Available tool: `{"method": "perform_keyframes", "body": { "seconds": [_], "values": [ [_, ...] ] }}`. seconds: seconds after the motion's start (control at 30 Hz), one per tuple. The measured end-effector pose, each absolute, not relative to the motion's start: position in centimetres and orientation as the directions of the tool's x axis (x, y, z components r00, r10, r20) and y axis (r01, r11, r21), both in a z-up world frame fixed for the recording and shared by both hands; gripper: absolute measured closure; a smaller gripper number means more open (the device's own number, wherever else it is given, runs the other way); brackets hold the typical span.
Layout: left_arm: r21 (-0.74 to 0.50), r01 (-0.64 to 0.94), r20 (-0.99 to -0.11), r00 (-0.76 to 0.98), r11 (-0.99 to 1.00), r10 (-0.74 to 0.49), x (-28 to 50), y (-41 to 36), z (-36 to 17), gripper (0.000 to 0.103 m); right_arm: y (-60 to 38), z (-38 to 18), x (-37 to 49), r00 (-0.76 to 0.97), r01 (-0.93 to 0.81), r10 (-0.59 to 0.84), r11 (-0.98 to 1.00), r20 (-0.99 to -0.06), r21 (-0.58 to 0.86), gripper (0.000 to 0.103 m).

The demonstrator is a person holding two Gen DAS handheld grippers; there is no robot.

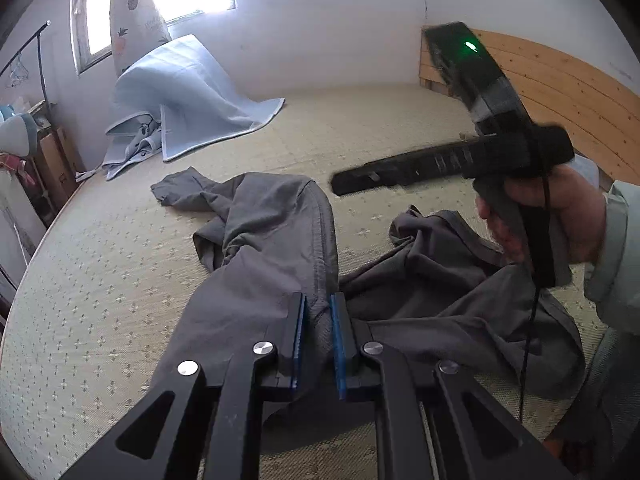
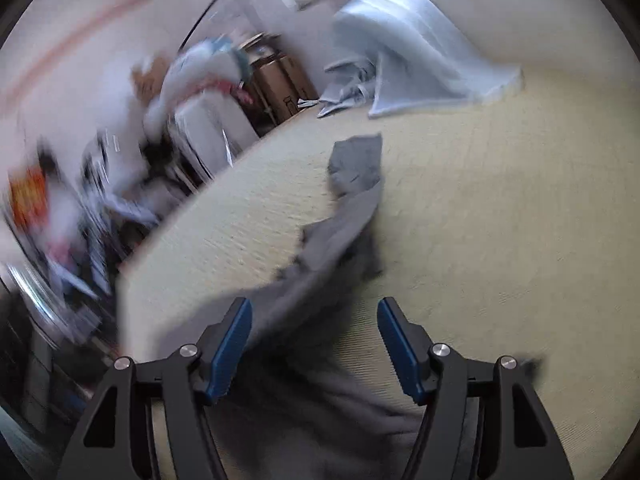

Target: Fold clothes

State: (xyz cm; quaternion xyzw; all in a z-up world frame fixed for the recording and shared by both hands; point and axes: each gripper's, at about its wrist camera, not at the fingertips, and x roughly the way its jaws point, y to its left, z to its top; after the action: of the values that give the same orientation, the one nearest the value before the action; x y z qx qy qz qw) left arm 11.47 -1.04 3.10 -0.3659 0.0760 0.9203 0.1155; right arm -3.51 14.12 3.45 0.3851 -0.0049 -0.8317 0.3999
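A pair of grey trousers (image 1: pixel 264 240) lies crumpled on the patterned bed mat (image 1: pixel 100 280). My left gripper (image 1: pixel 319 312) is shut on a fold of the grey trousers near their middle. The second leg (image 1: pixel 448 280) is bunched to the right. My right gripper shows in the left wrist view (image 1: pixel 440 164), held in a hand above the cloth. In the right wrist view the right gripper (image 2: pixel 314 320) is open and empty above the grey trousers (image 2: pixel 348 216); that view is blurred.
A light blue blanket (image 1: pixel 192 96) is heaped at the far side under the window, with a printed pillow (image 1: pixel 136 20) behind it. A wooden headboard (image 1: pixel 560 92) stands at the right. Boxes and clutter (image 2: pixel 280 76) line the bed's left edge.
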Motion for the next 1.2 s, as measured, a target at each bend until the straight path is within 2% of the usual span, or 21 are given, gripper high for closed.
{"method": "perform_keyframes", "body": {
  "seconds": [0.1, 0.23, 0.33, 0.5, 0.6, 0.67, 0.87, 1.2],
  "values": [
    [0.025, -0.276, -0.683, -0.707, -0.961, 0.185, 11.7, -1.6, 3.8, 0.091, 13.6, 4.1, -1.4, -0.469, 0.753, -0.623, -0.652, -0.626, 0.085, 0.034],
    [-0.004, -0.304, -0.672, -0.705, -0.953, 0.227, 12.3, -1.6, 4.7, 0.091, 11.4, 3.6, 2.2, -0.586, 0.792, -0.586, -0.561, -0.56, -0.242, 0.034],
    [0.0, -0.321, -0.675, -0.699, -0.947, 0.237, 12.7, -1.2, 4.8, 0.091, 9.5, 2.6, 4.5, -0.664, 0.748, -0.549, -0.468, -0.508, -0.471, 0.034],
    [0.012, -0.343, -0.696, -0.678, -0.939, 0.239, 12.9, -0.8, 4.5, 0.091, 7.8, 0.6, 5.9, -0.773, 0.595, -0.485, -0.329, -0.41, -0.734, 0.035],
    [0.013, -0.361, -0.708, -0.662, -0.932, 0.246, 13.0, -0.6, 4.3, 0.091, 7.4, 0.0, 6.4, -0.782, 0.538, -0.5, -0.241, -0.371, -0.808, 0.038],
    [0.015, -0.374, -0.715, -0.652, -0.927, 0.252, 13.2, -0.4, 4.2, 0.091, 7.2, -0.4, 6.4, -0.781, 0.51, -0.515, -0.201, -0.353, -0.836, 0.045],
    [0.014, -0.396, -0.731, -0.63, -0.918, 0.26, 13.5, -0.2, 4.0, 0.091, 6.0, -1.7, 6.8, -0.76, 0.498, -0.532, -0.107, -0.374, -0.86, 0.067],
    [0.002, -0.426, -0.77, -0.578, -0.905, 0.27, 13.8, -0.5, 3.8, 0.091, 5.1, -2.6, 8.2, -0.726, 0.428, -0.601, -0.016, -0.334, -0.904, 0.066]
  ]
}}
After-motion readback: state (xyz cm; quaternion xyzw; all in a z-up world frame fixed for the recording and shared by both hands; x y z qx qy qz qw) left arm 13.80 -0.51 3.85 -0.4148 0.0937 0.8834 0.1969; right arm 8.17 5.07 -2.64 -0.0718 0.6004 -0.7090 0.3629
